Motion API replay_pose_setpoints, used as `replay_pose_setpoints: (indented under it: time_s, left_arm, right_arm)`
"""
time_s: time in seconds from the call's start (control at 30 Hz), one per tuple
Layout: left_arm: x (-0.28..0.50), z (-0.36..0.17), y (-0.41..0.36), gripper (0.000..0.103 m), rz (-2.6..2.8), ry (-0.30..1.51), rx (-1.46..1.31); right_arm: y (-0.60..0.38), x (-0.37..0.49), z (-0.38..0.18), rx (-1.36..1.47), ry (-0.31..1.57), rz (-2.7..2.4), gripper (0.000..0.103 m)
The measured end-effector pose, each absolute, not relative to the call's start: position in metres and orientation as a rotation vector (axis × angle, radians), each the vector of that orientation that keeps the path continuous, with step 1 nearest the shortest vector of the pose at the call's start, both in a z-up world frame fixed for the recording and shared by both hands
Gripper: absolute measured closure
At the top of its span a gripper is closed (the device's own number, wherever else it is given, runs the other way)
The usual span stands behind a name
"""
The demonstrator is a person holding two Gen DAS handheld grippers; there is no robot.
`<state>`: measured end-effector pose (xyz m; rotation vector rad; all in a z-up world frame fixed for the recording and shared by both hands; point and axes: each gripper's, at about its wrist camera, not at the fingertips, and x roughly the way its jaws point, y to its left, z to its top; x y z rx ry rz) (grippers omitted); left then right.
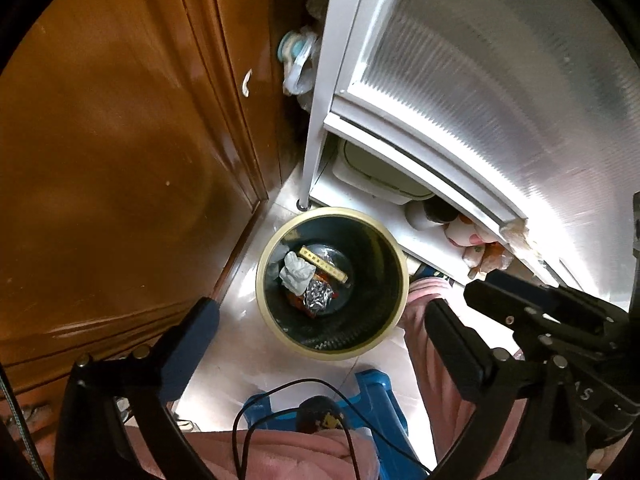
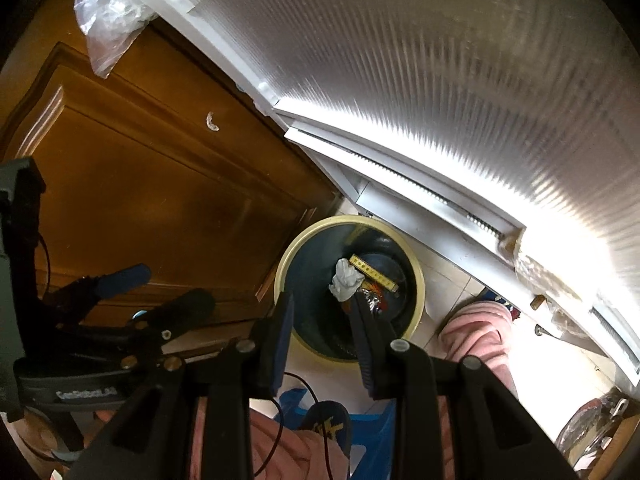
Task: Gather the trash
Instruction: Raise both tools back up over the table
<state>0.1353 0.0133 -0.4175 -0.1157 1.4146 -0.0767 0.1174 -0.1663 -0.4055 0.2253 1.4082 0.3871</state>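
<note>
A dark round trash bin with a cream rim (image 1: 260, 284) (image 2: 420, 280) stands on the pale floor in the corner. Inside lie a crumpled white tissue (image 1: 296, 274) (image 2: 345, 280), a yellow printed strip (image 1: 324, 265) (image 2: 376, 272), a ball of foil (image 1: 318, 296) and red wrappers. My left gripper (image 1: 320, 314) hangs above the bin with its jaws wide apart and nothing between them; in the right wrist view the left gripper (image 2: 160, 292) is at the left. My right gripper (image 2: 320, 300) (image 1: 486, 286) hovers over the bin's near edge, jaws partly apart and empty.
A brown wooden door (image 1: 120, 160) stands left of the bin. A white unit with a ribbed panel (image 1: 480, 80) is to the right, with items underneath. Close below are a blue stool (image 1: 376, 396), a person's pink clothing (image 2: 480, 328), a slipper and a black cable.
</note>
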Motion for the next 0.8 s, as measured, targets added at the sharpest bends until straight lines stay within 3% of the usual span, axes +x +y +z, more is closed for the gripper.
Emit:
replay_pose_setpoints:
  time_s: [0.3, 0.8]
  left_arm:
    - [0.12, -0.368, 0.009, 0.001, -0.11, 1.359, -0.131]
    - [0.1, -0.207, 0.01, 0.001, -0.192, 1.08, -0.103]
  right_arm:
    - [-0.168, 0.103, -0.373, 0.215, 1.369, 0.396, 0.073]
    - [-0.164, 0.075, -0.226, 0.065, 1.092, 0.512, 0.073]
